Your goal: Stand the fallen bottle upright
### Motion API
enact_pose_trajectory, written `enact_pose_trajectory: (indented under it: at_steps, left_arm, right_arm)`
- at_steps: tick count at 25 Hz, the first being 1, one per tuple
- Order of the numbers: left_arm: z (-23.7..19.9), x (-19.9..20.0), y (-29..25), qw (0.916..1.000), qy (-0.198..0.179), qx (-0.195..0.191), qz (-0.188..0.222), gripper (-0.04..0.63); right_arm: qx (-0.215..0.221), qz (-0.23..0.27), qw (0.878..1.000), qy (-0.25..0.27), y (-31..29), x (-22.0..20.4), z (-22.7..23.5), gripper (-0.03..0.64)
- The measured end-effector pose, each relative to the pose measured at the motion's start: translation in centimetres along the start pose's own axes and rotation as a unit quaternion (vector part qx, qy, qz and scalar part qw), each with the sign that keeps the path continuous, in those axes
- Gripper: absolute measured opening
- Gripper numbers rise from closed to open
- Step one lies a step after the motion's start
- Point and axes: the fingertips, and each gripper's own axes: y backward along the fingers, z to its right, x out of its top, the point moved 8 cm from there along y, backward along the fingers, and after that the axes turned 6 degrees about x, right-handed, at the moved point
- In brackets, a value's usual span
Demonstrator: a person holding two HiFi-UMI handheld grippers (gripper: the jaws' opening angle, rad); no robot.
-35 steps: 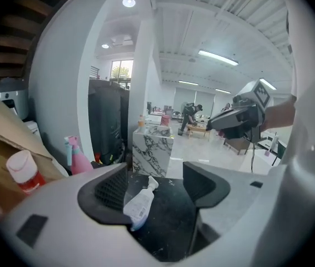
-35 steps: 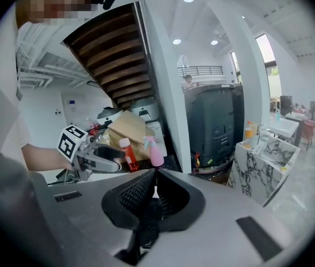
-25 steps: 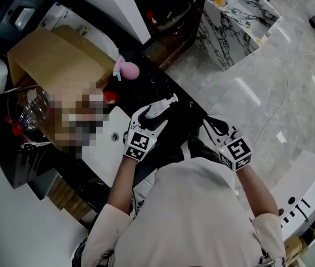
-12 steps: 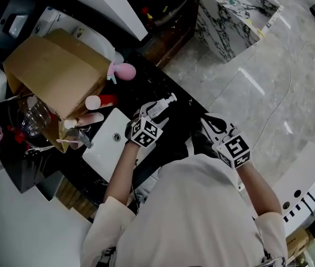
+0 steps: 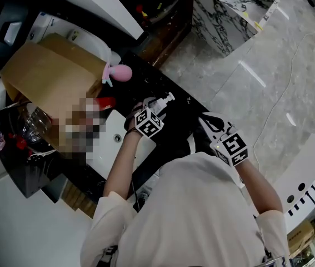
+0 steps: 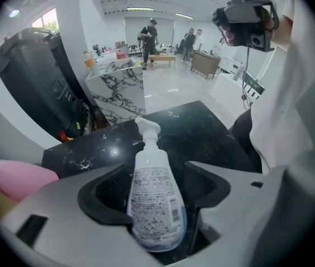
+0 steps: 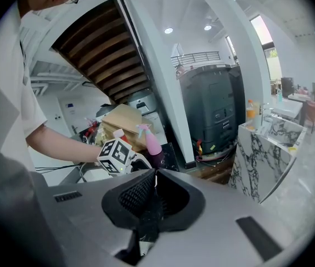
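Observation:
A white pump bottle point(image 5: 160, 102) sits over the black marble counter point(image 5: 174, 135), its pump head pointing to the back right. My left gripper point(image 5: 148, 110) is shut on its body. In the left gripper view the bottle point(image 6: 154, 199) fills the gap between the jaws, label facing the camera and pump head pointing away along them. My right gripper point(image 5: 208, 122) hangs over the counter's right end, apart from the bottle. In the right gripper view its jaws point(image 7: 156, 174) are pressed together with nothing between them.
An open cardboard box point(image 5: 51, 77) stands at the back left, with a pink spray bottle point(image 5: 119, 72) beside it and a red-capped bottle point(image 5: 107, 102) near a white sink point(image 5: 110, 143). A marble-patterned block point(image 5: 229, 10) stands on the floor beyond the counter.
My left gripper has rolled and shifted a little toward the back with the bottle in it. The right gripper has barely moved.

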Motion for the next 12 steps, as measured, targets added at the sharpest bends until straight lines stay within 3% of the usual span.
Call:
enact_pose_trajectory:
  at_steps: [3, 7, 12]
  left_arm:
    - [-0.3, -0.1, -0.9, 0.9999, 0.008, -0.006, -0.013, 0.288]
    - [-0.7, -0.3, -1.4, 0.9991, 0.041, -0.013, 0.001, 0.267]
    - [-0.4, -0.1, -1.1, 0.9994, 0.028, -0.021, -0.002, 0.253]
  right_arm:
    - [0.0, -0.002, 1.0, -0.004, 0.0, -0.3, 0.2, 0.034]
    - [0.001, -0.002, 1.0, -0.011, -0.1, -0.8, 0.3, 0.034]
    - [0.002, 0.0, 1.0, -0.017, 0.0, -1.0, 0.3, 0.034]
